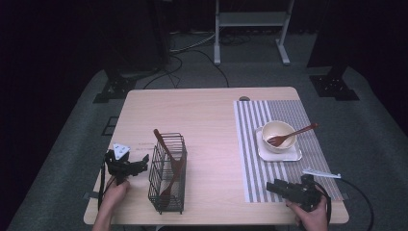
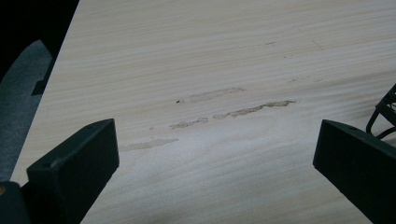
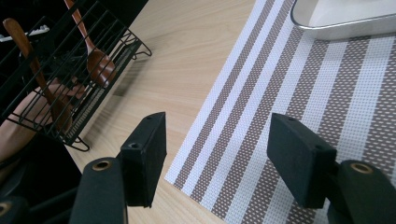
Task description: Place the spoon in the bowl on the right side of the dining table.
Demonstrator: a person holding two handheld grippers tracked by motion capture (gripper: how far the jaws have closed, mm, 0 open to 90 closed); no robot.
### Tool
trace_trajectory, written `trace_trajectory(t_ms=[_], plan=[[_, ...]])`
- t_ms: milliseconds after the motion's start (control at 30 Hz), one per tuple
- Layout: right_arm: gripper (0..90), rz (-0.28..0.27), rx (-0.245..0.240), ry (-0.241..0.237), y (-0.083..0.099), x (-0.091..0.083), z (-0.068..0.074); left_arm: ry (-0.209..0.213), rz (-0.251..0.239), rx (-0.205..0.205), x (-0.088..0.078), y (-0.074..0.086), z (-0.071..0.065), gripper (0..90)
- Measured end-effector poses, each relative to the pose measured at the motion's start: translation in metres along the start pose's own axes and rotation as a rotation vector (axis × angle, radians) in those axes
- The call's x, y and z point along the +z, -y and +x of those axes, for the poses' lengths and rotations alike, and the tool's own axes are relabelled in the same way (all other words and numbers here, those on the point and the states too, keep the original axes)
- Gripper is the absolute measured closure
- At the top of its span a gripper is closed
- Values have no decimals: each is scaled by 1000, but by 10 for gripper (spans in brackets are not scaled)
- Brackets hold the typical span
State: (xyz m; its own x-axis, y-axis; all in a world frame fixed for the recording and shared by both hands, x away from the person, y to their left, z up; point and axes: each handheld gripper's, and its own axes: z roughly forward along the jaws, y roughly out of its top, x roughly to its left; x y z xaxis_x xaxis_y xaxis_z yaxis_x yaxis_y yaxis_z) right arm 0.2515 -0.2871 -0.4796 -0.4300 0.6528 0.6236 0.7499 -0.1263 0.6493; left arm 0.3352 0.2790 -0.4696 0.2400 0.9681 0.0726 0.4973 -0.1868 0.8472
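Note:
A black wire basket [image 1: 167,172] stands on the left half of the table with wooden utensils [image 1: 169,163] leaning inside; in the right gripper view the basket [image 3: 60,79] shows at upper left holding brown spoons [image 3: 100,63]. A cream bowl [image 1: 278,136] with a wooden fork [image 1: 291,135] sits on a white square tray [image 1: 293,155]. My left gripper [image 1: 143,162] hovers left of the basket, jaws wide apart over bare wood [image 2: 215,149]. My right gripper [image 1: 273,186] rests at the near edge of the striped mat, open and empty [image 3: 217,161].
The striped placemat [image 1: 308,115] covers the table's right side, its edge [image 3: 224,93] running under my right jaws. A white strip [image 1: 321,173] lies on the mat near the right hand. The tray's corner [image 3: 341,25] shows ahead. Worn marks [image 2: 233,112] stain the wood.

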Motion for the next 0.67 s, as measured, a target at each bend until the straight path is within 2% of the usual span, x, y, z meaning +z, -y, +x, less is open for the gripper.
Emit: trace_trajectory(t_ms=[667], plan=[[357,24,-67,19,7,5,11,-1,2,2,0,0,-1,0]])
